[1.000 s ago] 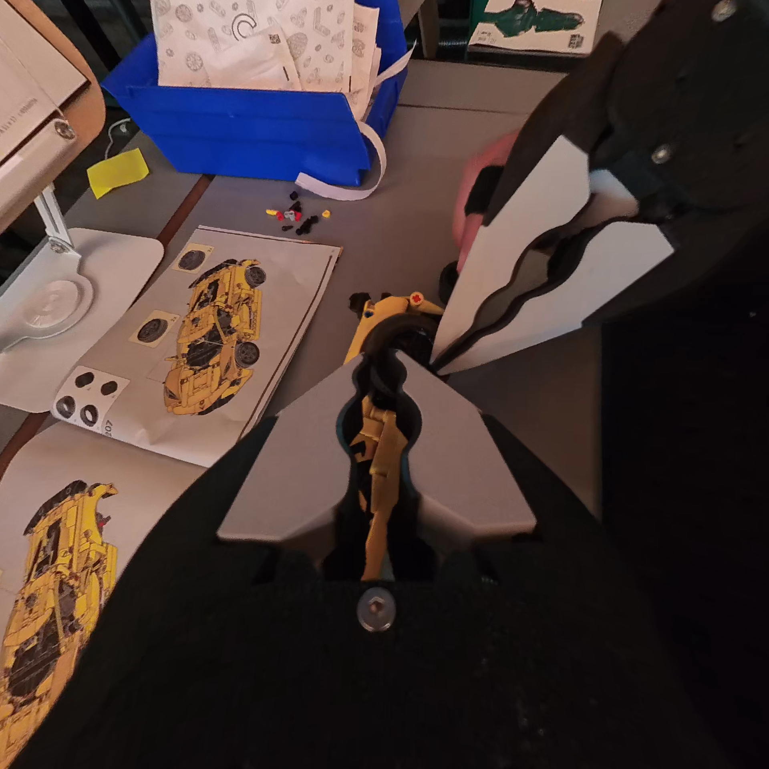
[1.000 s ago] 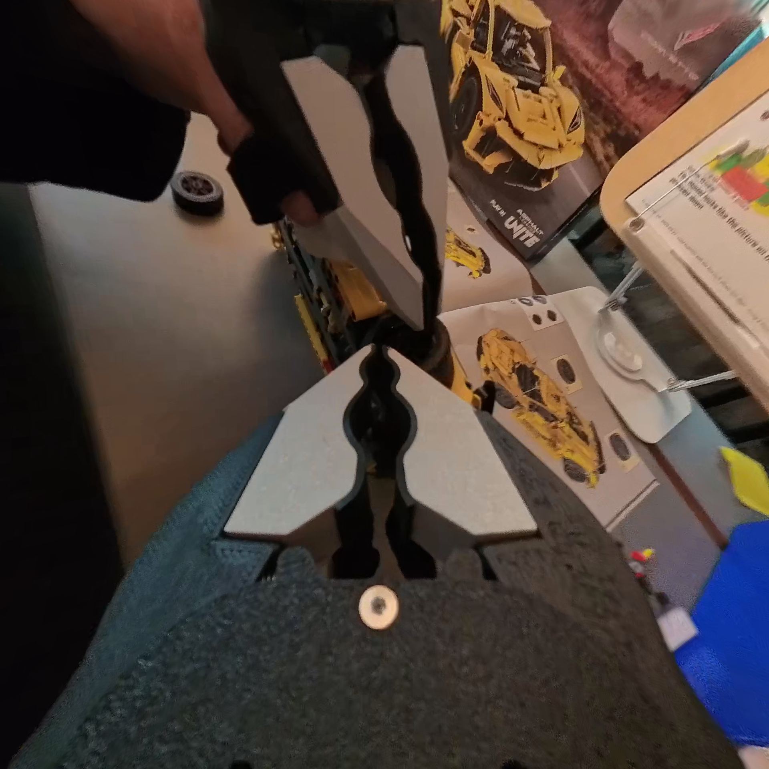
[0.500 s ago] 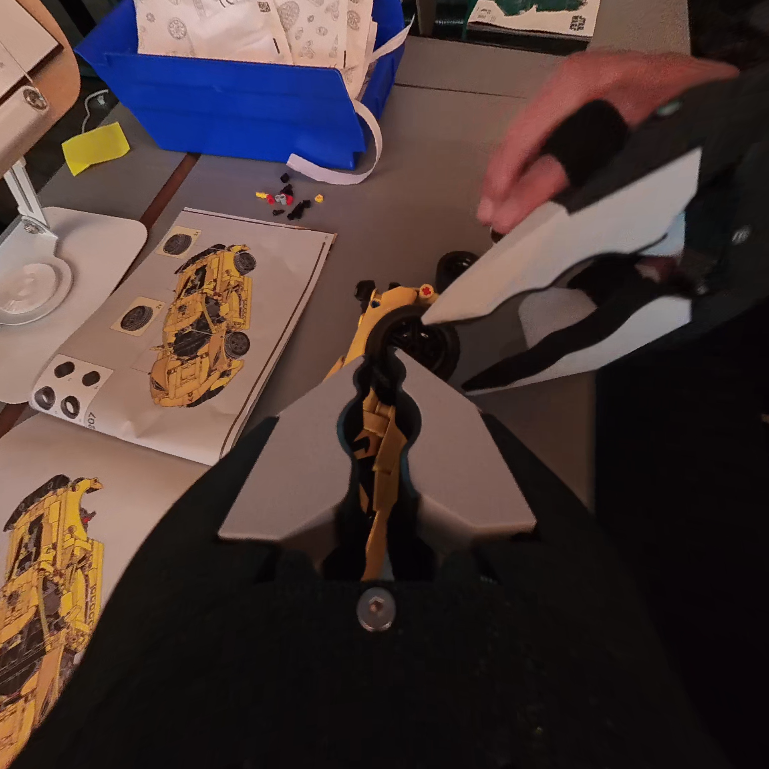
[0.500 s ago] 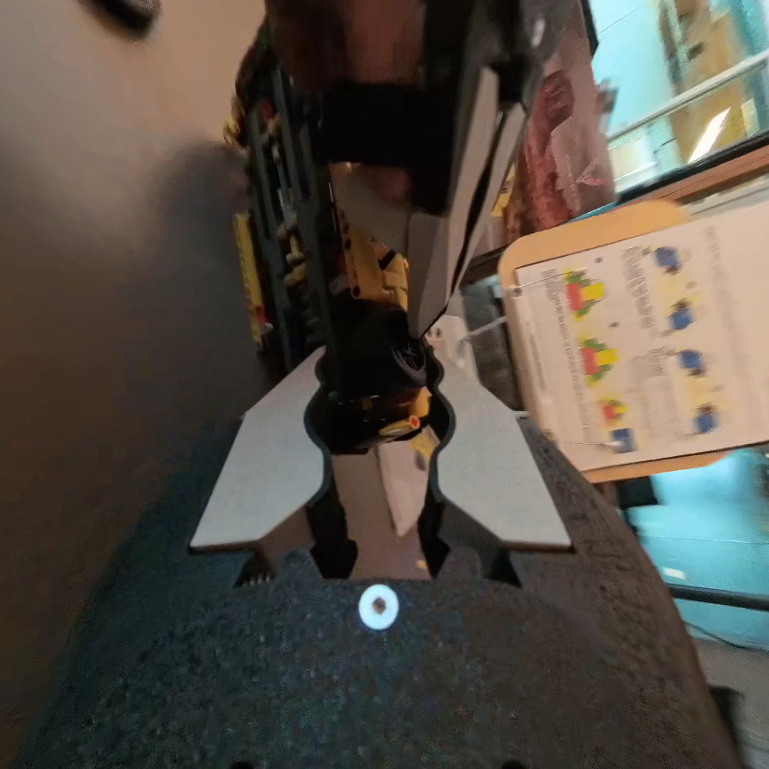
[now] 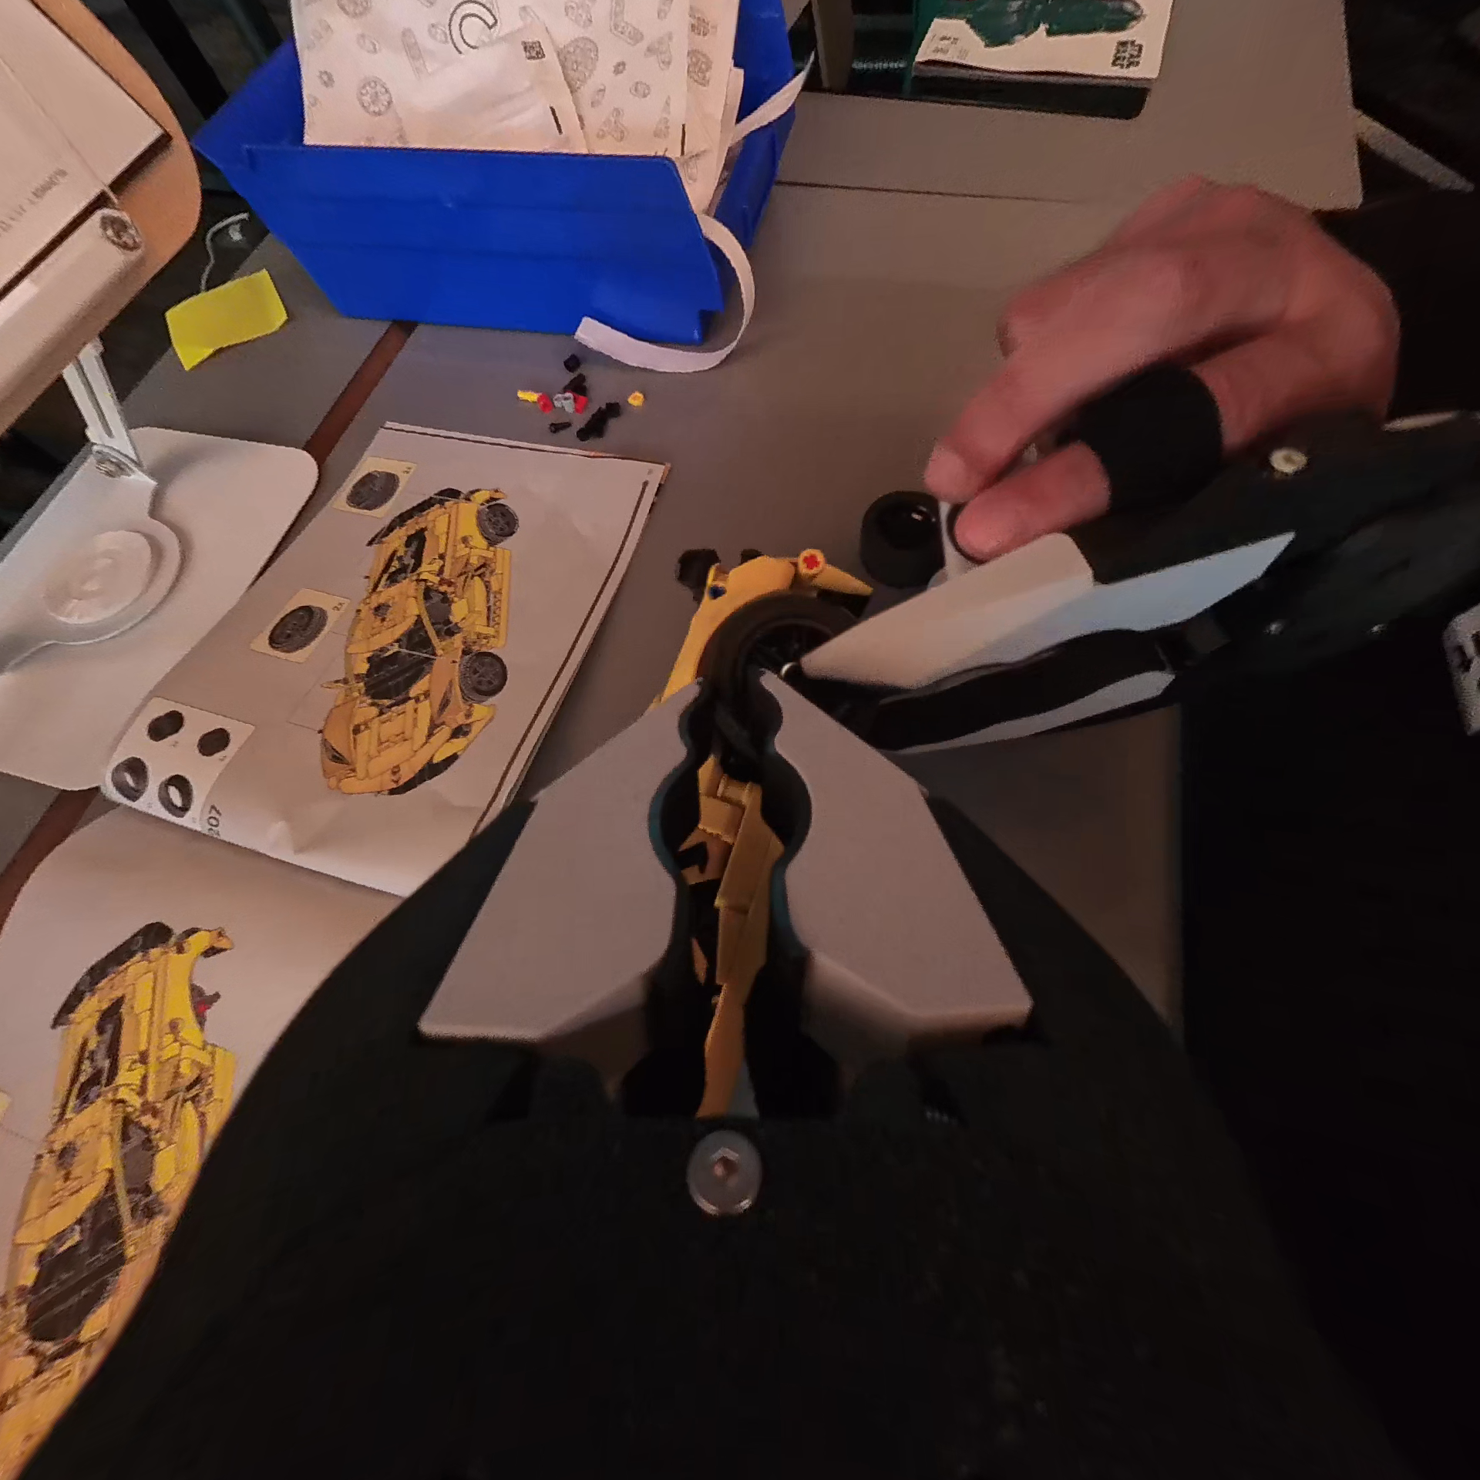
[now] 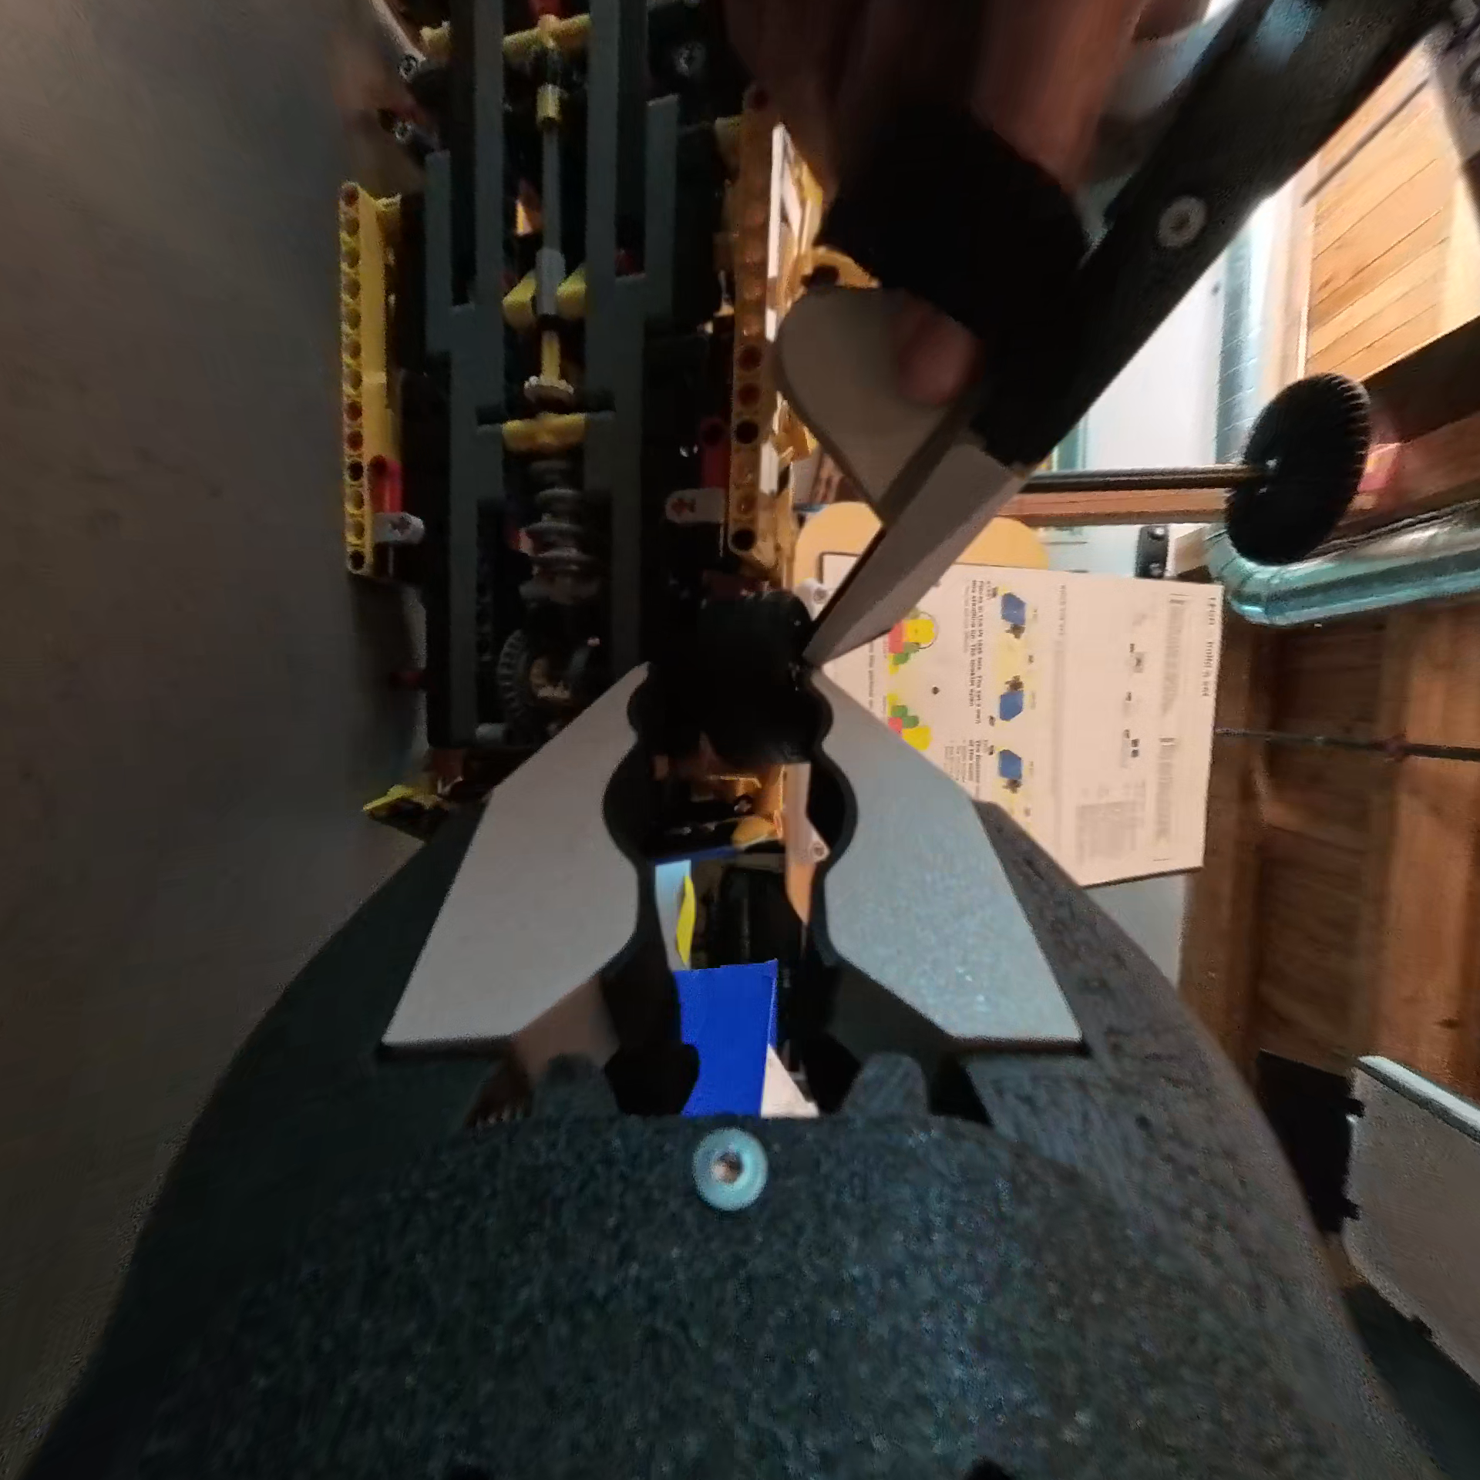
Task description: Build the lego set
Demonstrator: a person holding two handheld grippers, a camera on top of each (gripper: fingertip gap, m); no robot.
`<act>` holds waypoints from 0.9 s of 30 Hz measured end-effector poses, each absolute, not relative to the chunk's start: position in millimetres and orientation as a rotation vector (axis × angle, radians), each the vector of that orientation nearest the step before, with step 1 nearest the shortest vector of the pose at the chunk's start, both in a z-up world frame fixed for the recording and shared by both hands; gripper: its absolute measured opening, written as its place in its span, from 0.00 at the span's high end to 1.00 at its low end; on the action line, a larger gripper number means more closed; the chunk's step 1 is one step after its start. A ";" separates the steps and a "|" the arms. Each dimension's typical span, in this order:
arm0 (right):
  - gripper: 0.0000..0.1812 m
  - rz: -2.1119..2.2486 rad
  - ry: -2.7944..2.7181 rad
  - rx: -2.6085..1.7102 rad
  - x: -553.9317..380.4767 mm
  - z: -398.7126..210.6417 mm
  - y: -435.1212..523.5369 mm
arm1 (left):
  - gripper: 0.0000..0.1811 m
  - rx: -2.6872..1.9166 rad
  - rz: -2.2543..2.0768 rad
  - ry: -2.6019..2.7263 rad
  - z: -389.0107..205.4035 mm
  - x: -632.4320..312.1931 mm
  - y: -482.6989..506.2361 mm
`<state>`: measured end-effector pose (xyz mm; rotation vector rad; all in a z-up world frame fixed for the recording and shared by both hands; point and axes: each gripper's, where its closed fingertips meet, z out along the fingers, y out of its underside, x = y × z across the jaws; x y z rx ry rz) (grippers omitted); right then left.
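Note:
The yellow lego car (image 5: 741, 849) is held on its side above the grey table (image 5: 921, 264). My left gripper (image 5: 730, 681) is shut on its body, just below a black wheel (image 5: 761, 633) mounted in the wheel arch. My right gripper (image 5: 841, 697) comes in flat from the right, with its fingers on either side of that wheel. In the right wrist view the right gripper (image 6: 733, 681) is shut on the wheel (image 6: 749, 705), with the car's grey and yellow underside (image 6: 552, 400) beyond. The left gripper (image 6: 813, 653) reaches in from the upper right.
A loose black tyre (image 5: 901, 528) lies just behind the car, under a person's hand (image 5: 1161, 376). Small loose parts (image 5: 573, 400), picture instruction sheets (image 5: 400, 641) and a blue bin of paper bags (image 5: 496, 232) lie to the left. A stand base (image 5: 96, 561) is at the far left. The grippers are tip to tip, or close to it.
My right gripper swung down from a steep angle to lie flat, opened wide and came around the car's wheel. My left gripper kept its hold on the car.

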<state>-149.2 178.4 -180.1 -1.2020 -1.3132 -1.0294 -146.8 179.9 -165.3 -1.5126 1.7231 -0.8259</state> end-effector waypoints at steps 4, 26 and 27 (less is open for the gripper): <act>0.82 -1.000 -1.295 -1.248 -150.0 -180.5 181.8 | 0.96 -1.509 -0.807 1.716 -165.6 -146.5 182.4; 0.70 -1.047 -1.375 -1.330 -147.9 -185.5 190.7 | 0.96 -1.568 -0.842 1.689 -166.8 -143.1 189.6; 0.72 -1.053 -1.368 -1.331 -146.9 -186.5 191.4 | 0.96 -1.569 -0.841 1.683 -166.8 -142.9 190.5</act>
